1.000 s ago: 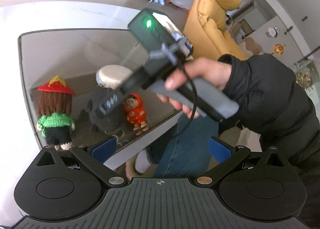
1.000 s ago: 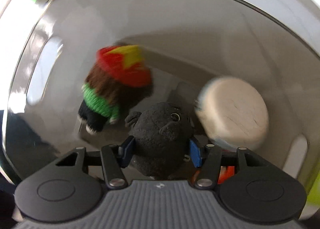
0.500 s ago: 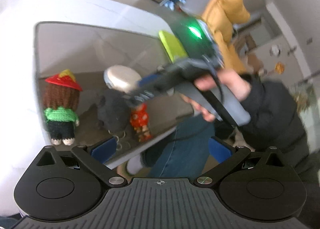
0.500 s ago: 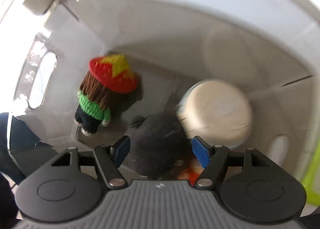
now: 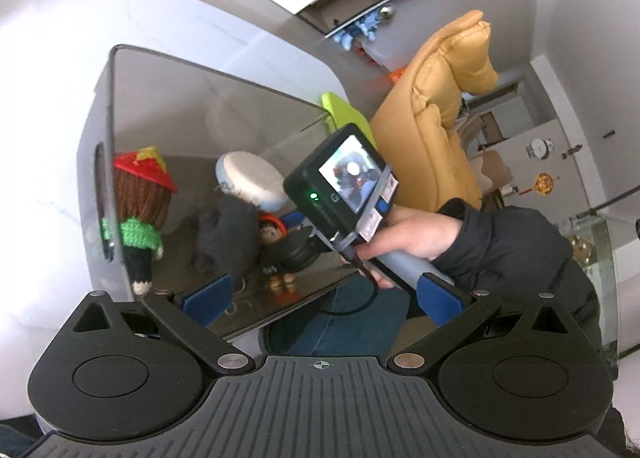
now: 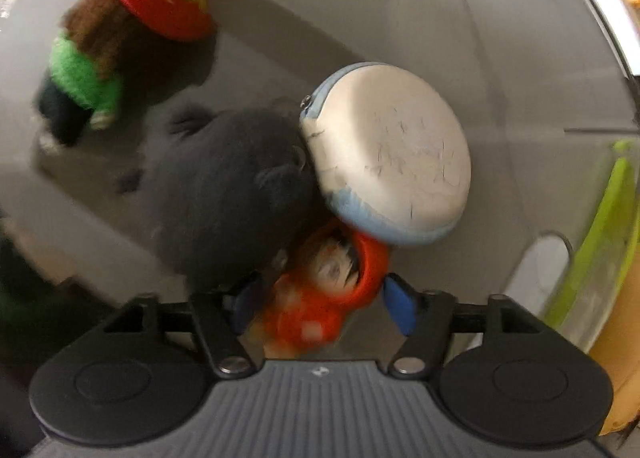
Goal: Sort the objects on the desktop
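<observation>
Orange-hooded figurine sits low in the grey bin, between the right gripper's closing jaws; contact is blurred. Best to pinch squarely, clear of the black plush. The left view shows the right hand and the left gripper, gaping empty.
</observation>
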`<state>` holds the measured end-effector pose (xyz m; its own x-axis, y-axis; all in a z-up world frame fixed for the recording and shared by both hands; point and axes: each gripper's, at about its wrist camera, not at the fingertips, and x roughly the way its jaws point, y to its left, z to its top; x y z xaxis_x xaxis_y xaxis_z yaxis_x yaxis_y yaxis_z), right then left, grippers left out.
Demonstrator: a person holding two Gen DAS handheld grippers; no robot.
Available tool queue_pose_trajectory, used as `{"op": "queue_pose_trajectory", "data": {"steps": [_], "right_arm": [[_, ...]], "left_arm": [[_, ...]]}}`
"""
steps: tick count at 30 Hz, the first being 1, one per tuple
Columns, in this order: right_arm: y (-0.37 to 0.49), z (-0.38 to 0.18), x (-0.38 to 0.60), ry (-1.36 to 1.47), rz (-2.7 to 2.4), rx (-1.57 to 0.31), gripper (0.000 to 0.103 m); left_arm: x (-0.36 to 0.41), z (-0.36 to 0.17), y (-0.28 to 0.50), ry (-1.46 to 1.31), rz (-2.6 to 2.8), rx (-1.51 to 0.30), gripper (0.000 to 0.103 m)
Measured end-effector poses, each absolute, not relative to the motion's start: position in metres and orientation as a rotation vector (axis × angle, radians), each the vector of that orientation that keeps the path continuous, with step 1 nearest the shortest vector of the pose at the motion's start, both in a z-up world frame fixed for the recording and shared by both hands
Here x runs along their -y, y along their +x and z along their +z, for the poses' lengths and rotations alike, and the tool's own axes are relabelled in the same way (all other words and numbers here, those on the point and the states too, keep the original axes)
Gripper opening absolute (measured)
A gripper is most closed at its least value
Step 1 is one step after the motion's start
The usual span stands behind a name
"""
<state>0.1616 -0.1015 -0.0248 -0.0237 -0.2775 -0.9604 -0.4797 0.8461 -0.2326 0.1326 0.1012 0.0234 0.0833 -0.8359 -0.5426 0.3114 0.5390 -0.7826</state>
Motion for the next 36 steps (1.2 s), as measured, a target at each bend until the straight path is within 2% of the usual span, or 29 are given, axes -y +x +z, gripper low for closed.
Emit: {"op": "queue_pose_trajectory", "data": {"steps": [5, 8, 11, 12, 16, 18, 20, 26, 28, 30, 33, 36], "right_arm": [[0.165, 0.010, 0.099, -0.438, 0.275, -1.533, 0.053], [0.161, 0.017, 0.091, -0.535, 0.278, -1.527, 0.054], [0.157, 0.021, 0.088, -0.656, 0.247, -1.518, 0.063], [0.157, 0.029, 0.090, -0.643, 0.257, -1.513, 0.063], [0.165, 0.078, 0.099, -0.383, 0.316, -1.405, 0.064], [0.175, 0.092, 0.100, -0.217, 0.369, -1.331, 0.077], [0.187, 0.086, 0.090, -0.139, 0.398, -1.335, 0.079], [0.208, 0.014, 0.059, 0.043, 0.360, -1.488, 0.081], [0.209, 0.012, 0.056, 0.132, 0.408, -1.495, 0.054], [0.205, 0.025, 0.043, 0.052, 0.504, -1.473, 0.040], [0.191, 0.037, 0.022, -0.158, 0.554, -1.437, 0.028], [0.181, 0.030, 0.015, -0.184, 0.580, -1.471, 0.030]], "left_arm": [[-0.104, 0.016, 0.138, -0.576, -0.912, -1.208, 0.103], [-0.102, 0.012, 0.138, -0.584, -0.919, -1.215, 0.103], [-0.104, 0.011, 0.137, -0.582, -0.916, -1.212, 0.103], [-0.107, 0.013, 0.137, -0.591, -0.912, -1.200, 0.103], [-0.120, 0.022, 0.136, -0.629, -0.901, -1.152, 0.103], [-0.125, 0.027, 0.135, -0.642, -0.901, -1.129, 0.103], [-0.128, 0.031, 0.132, -0.640, -0.902, -1.116, 0.103], [-0.138, 0.026, 0.126, -0.635, -0.881, -1.122, 0.103], [-0.142, 0.022, 0.128, -0.650, -0.870, -1.127, 0.103], [-0.144, 0.019, 0.131, -0.667, -0.861, -1.130, 0.103], [-0.141, 0.017, 0.135, -0.686, -0.872, -1.132, 0.103], [-0.130, 0.020, 0.135, -0.675, -0.887, -1.147, 0.103]]}}
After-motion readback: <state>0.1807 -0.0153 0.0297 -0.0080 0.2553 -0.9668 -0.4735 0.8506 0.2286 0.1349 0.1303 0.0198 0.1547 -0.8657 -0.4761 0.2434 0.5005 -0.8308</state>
